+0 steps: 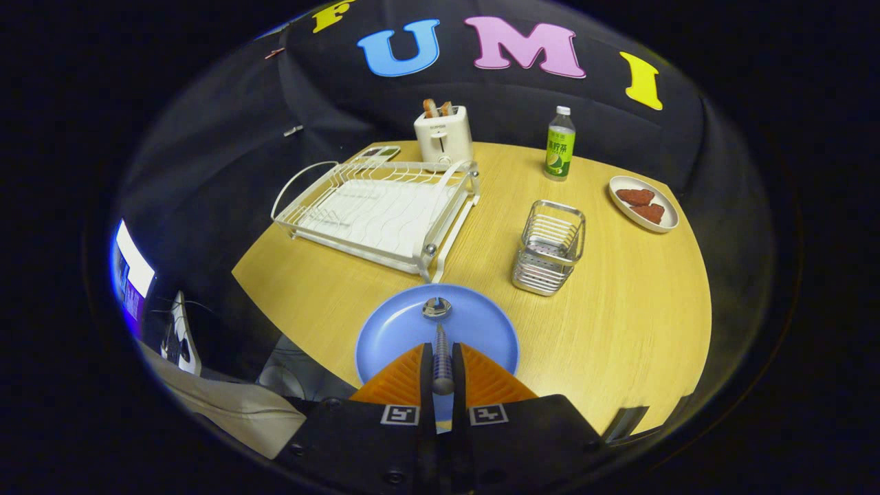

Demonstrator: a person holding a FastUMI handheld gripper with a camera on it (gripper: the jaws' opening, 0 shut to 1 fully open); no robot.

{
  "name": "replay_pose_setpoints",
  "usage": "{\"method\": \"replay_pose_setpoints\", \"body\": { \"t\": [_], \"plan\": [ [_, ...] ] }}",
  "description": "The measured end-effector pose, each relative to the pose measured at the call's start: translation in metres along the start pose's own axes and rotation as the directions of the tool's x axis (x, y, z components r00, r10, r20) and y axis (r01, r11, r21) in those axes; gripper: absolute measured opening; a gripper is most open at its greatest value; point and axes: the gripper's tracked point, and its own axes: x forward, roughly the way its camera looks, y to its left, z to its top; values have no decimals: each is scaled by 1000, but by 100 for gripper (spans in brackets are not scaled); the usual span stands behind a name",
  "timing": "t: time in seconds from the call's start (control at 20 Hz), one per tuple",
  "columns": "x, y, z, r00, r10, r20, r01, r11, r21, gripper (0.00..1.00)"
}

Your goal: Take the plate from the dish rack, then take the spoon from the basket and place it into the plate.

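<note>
Jaws: my gripper [441, 357] has its two jaws squeezed tight on the handle of one spoon [438, 330].
Spoon: I see its round bowl just ahead of the jaws, over the middle of the plate; I cannot tell if it touches.
Plate: one blue plate [392, 330] lies flat on the counter [619, 309], right under my jaws.
Dish rack: one white dish rack [378, 210] sits beyond the plate, with nothing in it.
Basket: one metal basket [548, 254] stands beside the rack.
Other things: one toaster [443, 134] with two slices, one green bottle [559, 144], one small dish [643, 203] with two brown pieces.
</note>
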Motion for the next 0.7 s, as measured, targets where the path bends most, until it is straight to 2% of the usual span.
{"method": "replay_pose_setpoints", "body": {
  "t": [0.15,0.35,0.55,0.7],
  "plan": [
    [13,6,-19,999,20,-42,-21,999,-38,12],
    [25,-4,-56,991,27,-133,-31,999,-29,14],
    [37,-16,-80,981,-11,-191,7,1000,-22,13],
    [43,-27,-83,978,-60,-197,58,998,-18,19]
  ]
}}
